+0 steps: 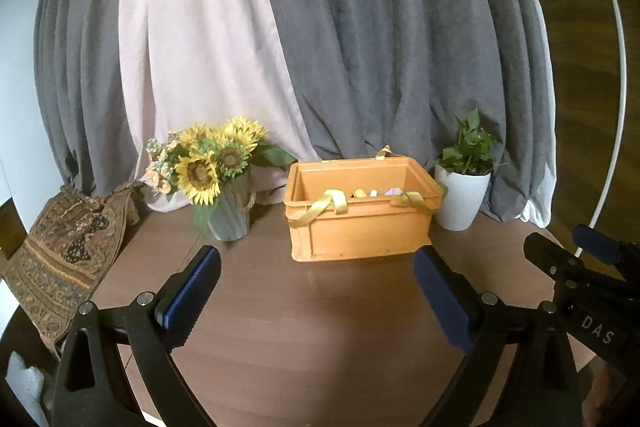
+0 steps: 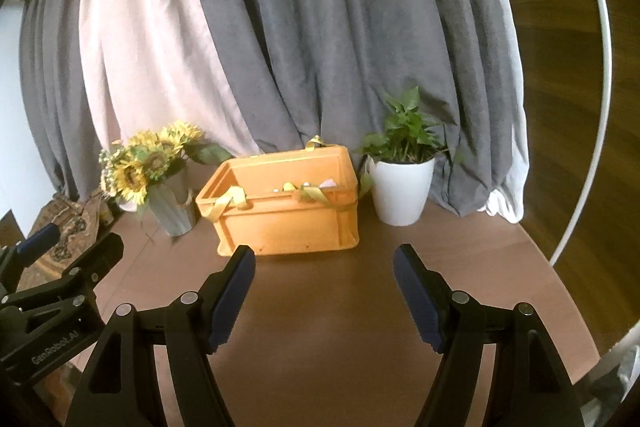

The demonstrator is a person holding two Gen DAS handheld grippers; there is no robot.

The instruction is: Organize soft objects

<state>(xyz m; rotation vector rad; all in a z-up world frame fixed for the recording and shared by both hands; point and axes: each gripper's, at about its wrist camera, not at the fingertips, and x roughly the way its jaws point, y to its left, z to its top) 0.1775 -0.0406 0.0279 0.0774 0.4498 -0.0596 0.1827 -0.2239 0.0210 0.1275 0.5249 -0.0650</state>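
Note:
An orange plastic crate (image 1: 360,227) (image 2: 288,219) stands at the back of the brown table, with yellow ribbon (image 1: 320,205) (image 2: 230,203) draped over its front rim. Small pale and yellow soft items (image 1: 370,192) (image 2: 298,185) peek above the rim inside. My left gripper (image 1: 318,261) is open in front of the crate, apart from it, with nothing between its blue pads. My right gripper (image 2: 325,259) is also open and empty, a little to the right, short of the crate. Each gripper shows at the other view's edge.
A grey vase of sunflowers (image 1: 216,171) (image 2: 154,171) stands left of the crate and a white potted plant (image 1: 460,187) (image 2: 402,183) right of it. A patterned cloth (image 1: 60,259) lies at the table's left edge. Grey and pale curtains (image 1: 320,47) hang behind.

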